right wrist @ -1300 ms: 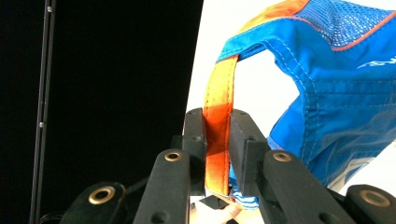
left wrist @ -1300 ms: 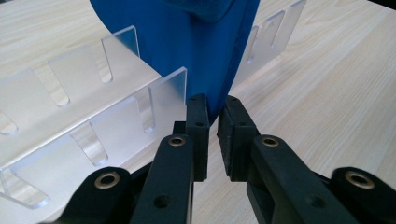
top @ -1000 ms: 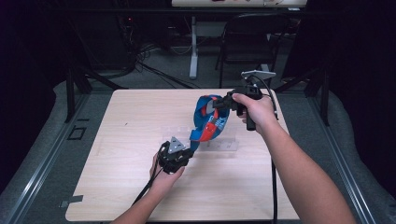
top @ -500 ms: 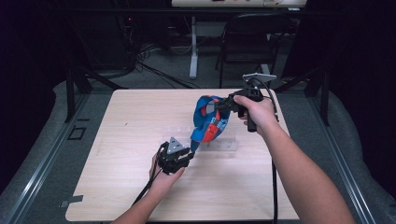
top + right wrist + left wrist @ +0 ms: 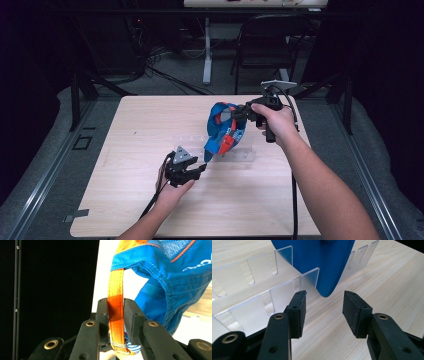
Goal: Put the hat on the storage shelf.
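A pale wooden table [image 5: 150, 200] sits in a dark room, with a chair [image 5: 265, 50] and loose cables on the floor behind it. On the table we see a clear acrylic rack [image 5: 240, 156] with slotted dividers, lying flat near the middle.

Our right gripper [image 5: 239, 113] holds a blue cap [image 5: 225, 131] with orange trim up over the rack, the bill hanging downward. In the right gripper view the jaws pinch the cap's orange strap [image 5: 116, 315] between the pads, the strap running upright through them; the blue crown [image 5: 175, 272] hangs just to the right. The jaws have just been easing slightly apart, yet the pads sit against the strap on both sides.

Our left gripper [image 5: 200, 170] rests low on the table, just beside the tip of the bill [image 5: 209, 156]. In the left gripper view its jaws stand wide, with bare wood between them and nothing held; they have just been opening. The blue bill [image 5: 327, 267] hangs beyond the pads [image 5: 299, 310], its rounded tip dipping down among the clear dividers [image 5: 284, 260] of the rack. The left pad lies close to one divider's edge; we cannot tell whether it touches.
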A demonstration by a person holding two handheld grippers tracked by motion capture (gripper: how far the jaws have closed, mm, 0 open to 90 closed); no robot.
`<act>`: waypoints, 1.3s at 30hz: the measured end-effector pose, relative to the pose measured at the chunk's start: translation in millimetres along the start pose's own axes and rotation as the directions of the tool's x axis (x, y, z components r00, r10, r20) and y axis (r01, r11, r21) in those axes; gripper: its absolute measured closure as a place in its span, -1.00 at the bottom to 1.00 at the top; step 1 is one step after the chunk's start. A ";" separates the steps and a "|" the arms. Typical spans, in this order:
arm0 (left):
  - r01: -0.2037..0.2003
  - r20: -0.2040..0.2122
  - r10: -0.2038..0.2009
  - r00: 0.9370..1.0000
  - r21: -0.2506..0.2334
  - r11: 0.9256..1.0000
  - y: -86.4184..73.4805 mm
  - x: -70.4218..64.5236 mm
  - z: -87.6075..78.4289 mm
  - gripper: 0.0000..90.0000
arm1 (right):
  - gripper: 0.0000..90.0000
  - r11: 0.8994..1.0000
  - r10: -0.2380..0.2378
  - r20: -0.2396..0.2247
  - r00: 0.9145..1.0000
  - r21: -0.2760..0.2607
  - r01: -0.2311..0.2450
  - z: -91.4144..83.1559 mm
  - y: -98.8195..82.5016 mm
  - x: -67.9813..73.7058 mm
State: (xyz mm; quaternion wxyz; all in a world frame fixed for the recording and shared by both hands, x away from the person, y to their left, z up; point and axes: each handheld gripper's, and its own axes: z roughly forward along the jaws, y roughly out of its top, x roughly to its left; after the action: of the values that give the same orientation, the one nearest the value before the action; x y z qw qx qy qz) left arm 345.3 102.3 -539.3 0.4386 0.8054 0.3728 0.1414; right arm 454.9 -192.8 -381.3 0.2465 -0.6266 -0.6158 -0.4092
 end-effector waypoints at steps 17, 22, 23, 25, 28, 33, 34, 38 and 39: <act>0.013 -0.022 -0.012 1.000 0.018 1.000 -9.7 14.3 -17.7 -0.01 | 0.17 0.996 -0.073 0.174 0.982 -0.037 0.080 -5.6 -7.5 -11.1; 0.026 -0.045 -0.024 0.999 0.032 0.999 -13.2 21.0 -23.9 -0.07 | 0.10 0.995 -0.090 0.238 0.967 -0.024 0.098 -8.4 -13.4 -21.4; 0.028 -0.046 -0.026 0.999 0.036 0.999 -14.0 22.1 -24.8 -0.08 | 0.09 0.994 -0.096 0.254 0.963 -0.027 0.106 -8.6 -15.0 -24.3; 0.030 -0.048 -0.028 0.998 0.039 0.999 -16.2 23.7 -26.5 -0.09 | 0.08 0.994 -0.098 0.281 0.955 -0.022 0.108 -9.2 -18.9 -30.7; 0.028 -0.057 -0.025 0.998 0.042 0.999 -19.4 25.9 -29.2 -0.09 | 0.06 0.992 -0.116 0.319 0.941 -0.017 0.128 -9.1 -25.4 -40.8; 0.030 -0.067 -0.026 0.997 0.048 0.998 -24.7 31.1 -33.5 -0.10 | 0.05 0.991 -0.115 0.347 0.931 -0.024 0.132 -10.7 -35.7 -54.9; 0.026 -0.073 -0.022 0.997 0.053 0.998 -26.1 31.9 -34.5 -0.11 | 0.05 0.991 -0.116 0.348 0.930 -0.024 0.133 -10.8 -38.0 -57.5; 0.031 -0.075 -0.026 0.997 0.067 0.997 -32.1 37.4 -39.0 -0.11 | 0.05 0.991 -0.125 0.351 0.928 0.000 0.134 -9.9 -50.3 -69.0; 0.040 -0.082 -0.035 0.996 0.065 0.997 -33.7 38.6 -40.0 -0.11 | 0.05 0.991 -0.117 0.345 0.931 -0.014 0.130 -8.7 -54.5 -72.3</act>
State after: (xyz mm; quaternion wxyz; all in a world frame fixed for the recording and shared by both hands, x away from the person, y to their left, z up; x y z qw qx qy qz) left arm 333.3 165.7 -547.5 0.3989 0.8059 0.4098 0.1531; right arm 406.8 -234.5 -446.2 0.0977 -0.6527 -0.6800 -0.3194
